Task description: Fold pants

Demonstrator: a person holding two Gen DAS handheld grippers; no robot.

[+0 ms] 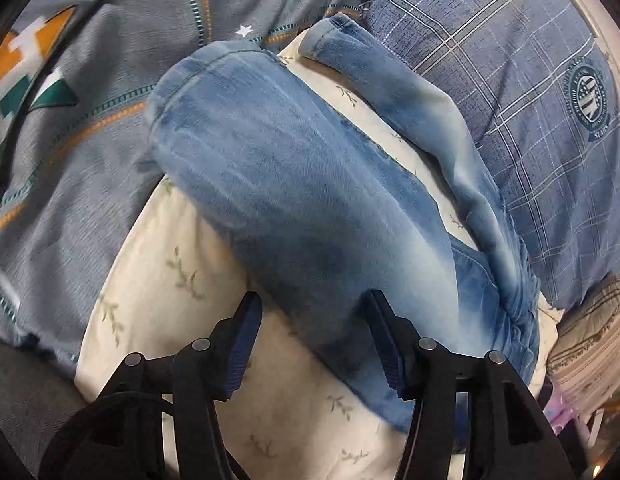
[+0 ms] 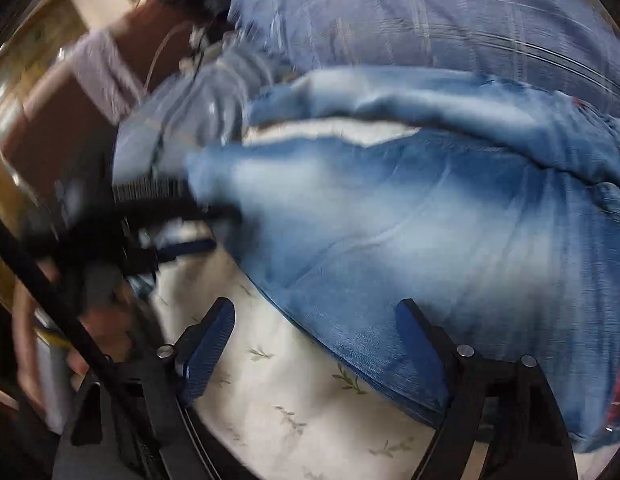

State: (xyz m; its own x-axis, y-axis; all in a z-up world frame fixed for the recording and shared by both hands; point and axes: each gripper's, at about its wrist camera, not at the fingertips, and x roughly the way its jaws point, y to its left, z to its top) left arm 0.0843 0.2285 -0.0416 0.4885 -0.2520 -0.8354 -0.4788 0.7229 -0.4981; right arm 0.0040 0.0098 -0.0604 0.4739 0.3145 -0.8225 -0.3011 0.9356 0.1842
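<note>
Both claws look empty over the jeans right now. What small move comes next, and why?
Probably ease the left claw down to pinch the near edge of the faded blue denim jeans. Both claws stand open and hold nothing, and the two legs lie apart with white leaf-print sheet between them, so the fold is unfinished.

We see the pants (image 1: pixel 301 200) in washed blue denim, darker in some parts and faded almost white in others. Under them the sheet (image 1: pixel 161 300) is cream with small grey-green leaf sprigs. The quilt (image 1: pixel 89 152) is grey with orange and teal stripes and white stars. The pillow (image 1: pixel 510 80) is blue with white checks and a round dark emblem.
</note>
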